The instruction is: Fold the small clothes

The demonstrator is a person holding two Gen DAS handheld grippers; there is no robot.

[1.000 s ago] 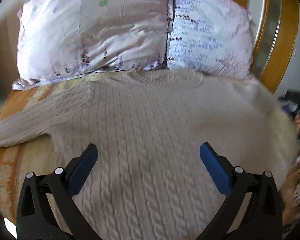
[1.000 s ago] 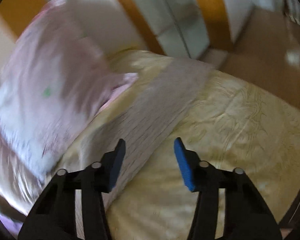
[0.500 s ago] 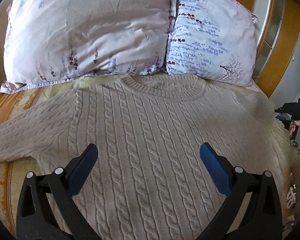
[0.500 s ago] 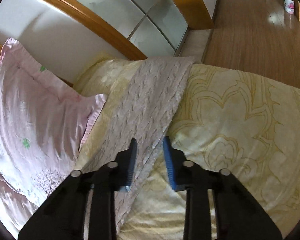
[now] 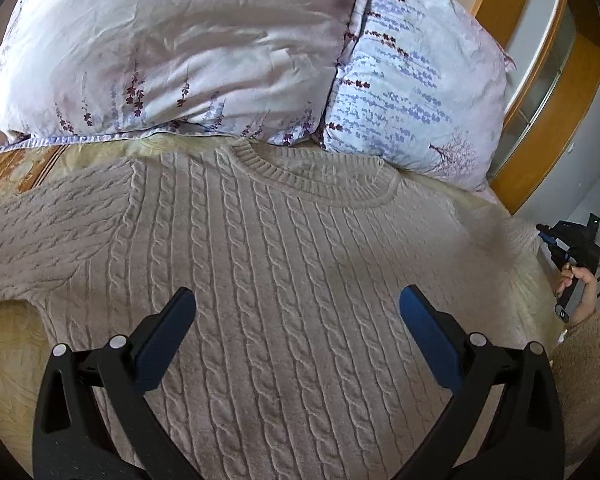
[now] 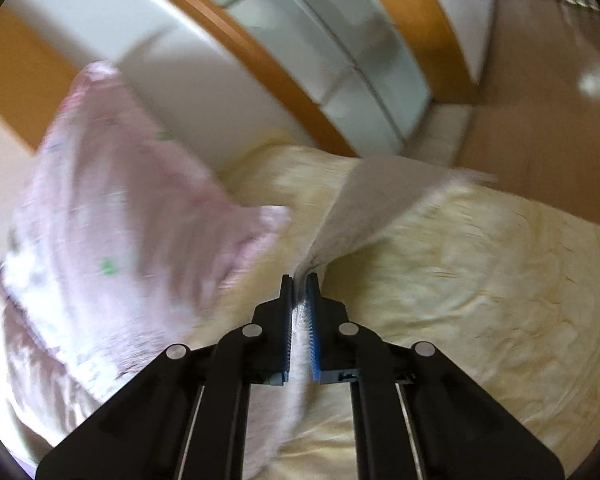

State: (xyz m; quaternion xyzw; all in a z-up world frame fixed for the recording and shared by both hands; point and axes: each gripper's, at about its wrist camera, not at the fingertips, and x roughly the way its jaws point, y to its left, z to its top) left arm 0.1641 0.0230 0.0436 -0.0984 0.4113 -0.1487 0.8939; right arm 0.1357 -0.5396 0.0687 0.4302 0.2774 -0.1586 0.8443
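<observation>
A cream cable-knit sweater (image 5: pixel 284 264) lies flat, front up, on the bed, its collar toward the pillows and its left sleeve (image 5: pixel 40 240) spread out. My left gripper (image 5: pixel 296 304) hovers open over the sweater's chest, holding nothing. My right gripper (image 6: pixel 299 280) is shut on the sweater's right sleeve (image 6: pixel 380 196), which is pinched between its blue pads and lifted off the bedspread; this view is blurred. The right gripper also shows at the right edge of the left wrist view (image 5: pixel 548 236), in a hand.
Two floral pillows (image 5: pixel 188 52) (image 5: pixel 416 96) lie against the headboard behind the collar. A yellow patterned bedspread (image 6: pixel 480 280) covers the bed. A wooden frame with glass panels (image 6: pixel 340 60) and wooden floor (image 6: pixel 548 100) lie past the bed's right edge.
My right gripper closed from wide open onto the right sleeve and began lifting it. My left gripper stayed open and moved slightly toward the collar.
</observation>
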